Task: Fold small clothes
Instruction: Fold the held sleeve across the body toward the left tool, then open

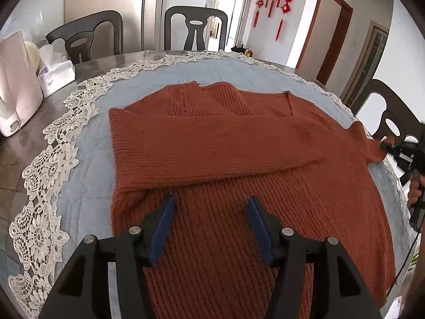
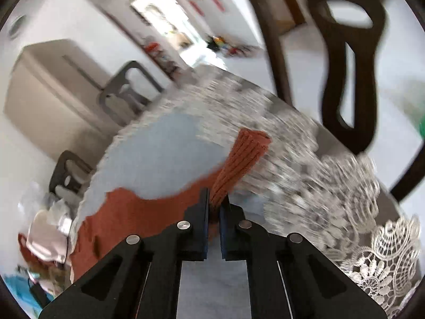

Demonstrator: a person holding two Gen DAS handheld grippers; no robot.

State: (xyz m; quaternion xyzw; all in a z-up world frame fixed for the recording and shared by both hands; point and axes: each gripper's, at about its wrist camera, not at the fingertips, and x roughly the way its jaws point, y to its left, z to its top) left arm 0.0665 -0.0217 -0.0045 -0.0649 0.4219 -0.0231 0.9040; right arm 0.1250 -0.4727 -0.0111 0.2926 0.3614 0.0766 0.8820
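A rust-orange knitted sweater (image 1: 212, 143) lies spread on a light-blue quilted cloth (image 1: 90, 143) with a white lace border. One sleeve is folded across its chest. My left gripper (image 1: 209, 204) hovers over the lower body of the sweater, jaws open, nothing between the blue pads. In the right wrist view my right gripper (image 2: 216, 199) is shut on the ribbed cuff (image 2: 247, 154) of the other sleeve, which sticks up past the fingertips. That same gripper shows at the right edge of the left wrist view, holding the cuff (image 1: 372, 146).
A white appliance (image 1: 16, 90) and a tissue pack (image 1: 55, 74) stand at the table's left. Dark chairs (image 1: 195, 26) ring the table; one chair back (image 2: 345, 53) looms close to my right gripper. The lace border (image 2: 358, 212) lies under it.
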